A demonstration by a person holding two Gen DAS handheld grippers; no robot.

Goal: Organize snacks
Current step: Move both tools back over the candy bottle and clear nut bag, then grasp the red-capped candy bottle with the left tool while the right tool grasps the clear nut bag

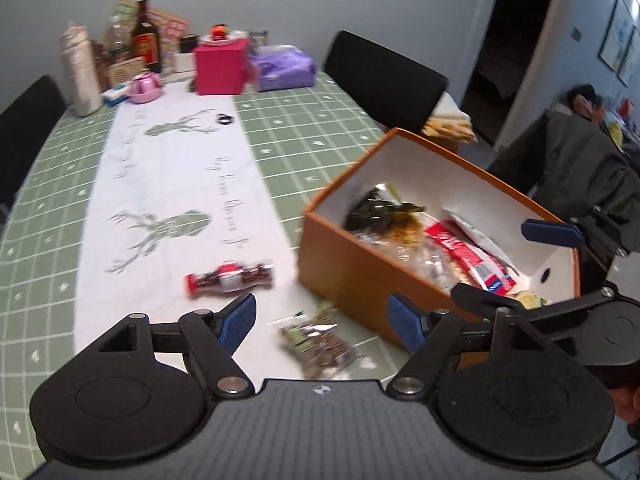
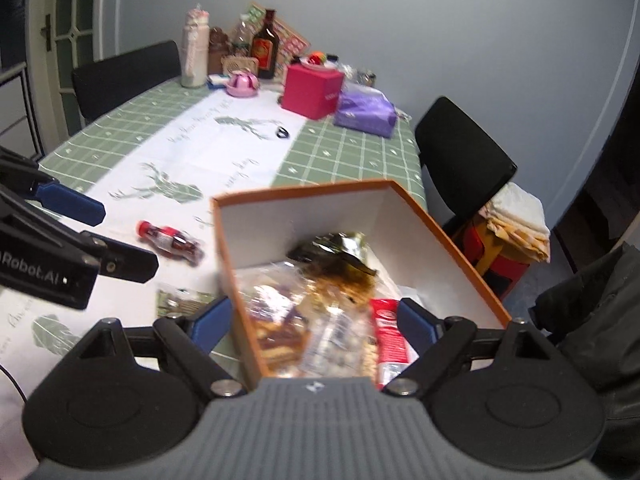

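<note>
The left hand-held gripper [image 1: 324,320] stands spread wide with nothing between its blue pads, above a small clear snack packet [image 1: 318,342] lying on the worktop [image 1: 180,184]. At its ten o'clock lies a red mini bottle [image 1: 231,277] on its side. The orange box [image 1: 352,276], at two o'clock, holds several snack bags. The right hand-held gripper [image 2: 316,320] hangs over the box, likewise spread wide and empty.
</note>
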